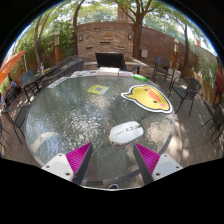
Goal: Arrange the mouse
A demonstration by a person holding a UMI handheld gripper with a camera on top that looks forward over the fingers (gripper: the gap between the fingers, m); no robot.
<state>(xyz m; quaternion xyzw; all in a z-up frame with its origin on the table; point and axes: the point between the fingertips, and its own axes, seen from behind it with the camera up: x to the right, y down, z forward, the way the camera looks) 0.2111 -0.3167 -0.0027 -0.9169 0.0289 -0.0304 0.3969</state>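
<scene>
Outdoor patio setup, round glass desk (pixel 60 125) with chairs around it and a brick fireplace (pixel 105 38) way beyond. Tongs (pixel 113 160) spread wide, nothing held, both pink pads (pixel 80 158) hovering over the glass near its closest rim. White mouse (pixel 126 132) just ahead of the tongs, sitting on the glass on its own, roughly lined up with the gap between the fingers but still clear of both pads. Looks turned a bit crosswise to the fingers, though hard to say exactly which end points where.

Beyond the mouse and a little right of the tongs' line: a yellow duck-shaped mouse pad (pixel 149 97), flat on the glass, near the mouse but not touching it. Probably the target spot, since "arrange" most likely means getting the mouse onto that pad. Further out on the left, a small yellow-green card (pixel 98 89), well apart from everything else. Something green (pixel 140 78) at the far edge too, can't tell what.

Wide opening makes sense for now: roomy enough to straddle the mouse body before closing. Grab not yet done. Guessing the next bit needs a short push forward and down, then a gentle squeeze on the sides. Smooth shell on slick glass could skate away if one pad touches first.
</scene>
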